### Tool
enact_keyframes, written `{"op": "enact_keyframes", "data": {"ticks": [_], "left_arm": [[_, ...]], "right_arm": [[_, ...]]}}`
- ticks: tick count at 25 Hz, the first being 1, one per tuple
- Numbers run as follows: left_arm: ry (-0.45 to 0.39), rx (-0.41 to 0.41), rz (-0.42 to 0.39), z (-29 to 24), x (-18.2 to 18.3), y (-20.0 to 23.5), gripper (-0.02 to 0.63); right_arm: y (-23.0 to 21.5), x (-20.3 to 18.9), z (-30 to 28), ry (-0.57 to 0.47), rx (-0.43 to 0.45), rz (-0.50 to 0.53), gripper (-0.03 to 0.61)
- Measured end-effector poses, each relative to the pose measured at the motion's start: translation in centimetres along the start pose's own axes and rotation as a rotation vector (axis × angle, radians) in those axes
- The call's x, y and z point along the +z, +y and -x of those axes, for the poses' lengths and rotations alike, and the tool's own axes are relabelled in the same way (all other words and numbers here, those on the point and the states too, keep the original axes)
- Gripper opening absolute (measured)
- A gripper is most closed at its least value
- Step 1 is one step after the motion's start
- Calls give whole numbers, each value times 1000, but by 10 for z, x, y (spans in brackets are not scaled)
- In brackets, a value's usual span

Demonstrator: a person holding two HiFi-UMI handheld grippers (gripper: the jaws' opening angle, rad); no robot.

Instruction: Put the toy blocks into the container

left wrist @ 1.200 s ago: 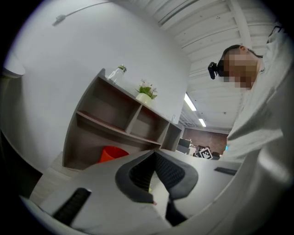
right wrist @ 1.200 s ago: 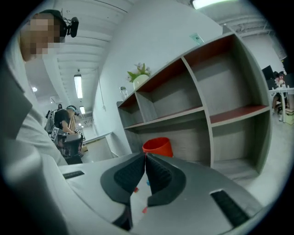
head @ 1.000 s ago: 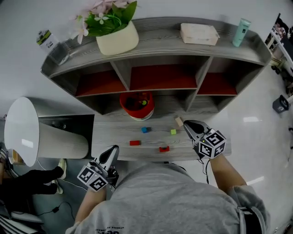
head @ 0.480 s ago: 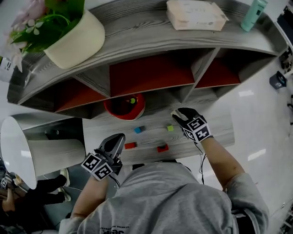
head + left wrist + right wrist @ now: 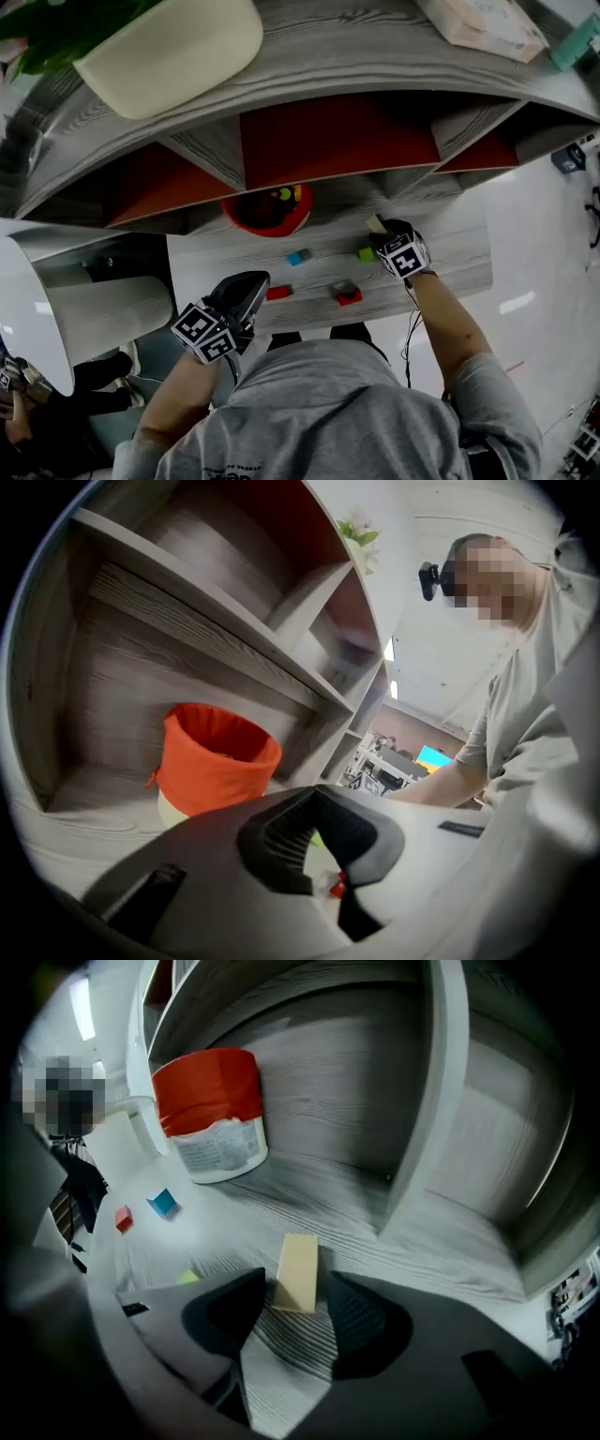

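While your right gripper (image 5: 295,1283) hangs over the desk (image 5: 450,258) with its jaws wide apart, having just been opening, the tan block (image 5: 300,1252) lies flat right between the tips. Nothing is squeezing it yet. Its long side runs straight away from you, in line with the jaws, so the two pads face its long edges. I think you only need to go down a little and close. This hand is much the nearer one. Your left gripper (image 5: 246,287) sits back at the front edge of the desk, jaws closed together with nothing in them. Just left of the tan block is a green block (image 5: 188,1277), close to the left jaw, so it could get bumped. Farther off lie a blue block (image 5: 164,1203) and a red block (image 5: 123,1219). Beyond them the red container (image 5: 208,1101) stands upright under the shelf, with some coloured things already inside. A shelf wall (image 5: 427,1110) rises behind and to the right of the tan block, so it may be best to lift before you swing left.
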State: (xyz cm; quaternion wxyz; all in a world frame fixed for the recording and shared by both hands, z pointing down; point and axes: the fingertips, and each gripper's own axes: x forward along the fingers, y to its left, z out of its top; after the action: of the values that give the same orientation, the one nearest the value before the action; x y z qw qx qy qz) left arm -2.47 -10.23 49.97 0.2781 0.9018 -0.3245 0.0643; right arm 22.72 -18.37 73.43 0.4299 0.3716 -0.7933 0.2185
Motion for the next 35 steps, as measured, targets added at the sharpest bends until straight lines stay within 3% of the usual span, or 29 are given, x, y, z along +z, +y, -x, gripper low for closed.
{"op": "enact_keyframes", "data": {"ticks": [2,3,8,13,17,26,35], "left_arm": [[-2,8,2,7,-4,5,14],[-5,11,4,10,-6,6,14],[-42,15,26,21,-1,6,14],[-104,14,-1,35,18,5,14],[-148,25,-24,51,32,4,14],[-196,80,-37,97,37,13,14],[-221,129,-5,127,25,28,14]], "right_arm": [[5,3,1,-10,7,32,218],[9,5,2,-9,11,55,170],[19,30,23,-62,15,100,164],[41,127,101,-276,43,125,164],[74,191,137,-352,72,222,164],[140,259,116,-288,132,360,164],[156,277,76,-223,117,360,170]]}}
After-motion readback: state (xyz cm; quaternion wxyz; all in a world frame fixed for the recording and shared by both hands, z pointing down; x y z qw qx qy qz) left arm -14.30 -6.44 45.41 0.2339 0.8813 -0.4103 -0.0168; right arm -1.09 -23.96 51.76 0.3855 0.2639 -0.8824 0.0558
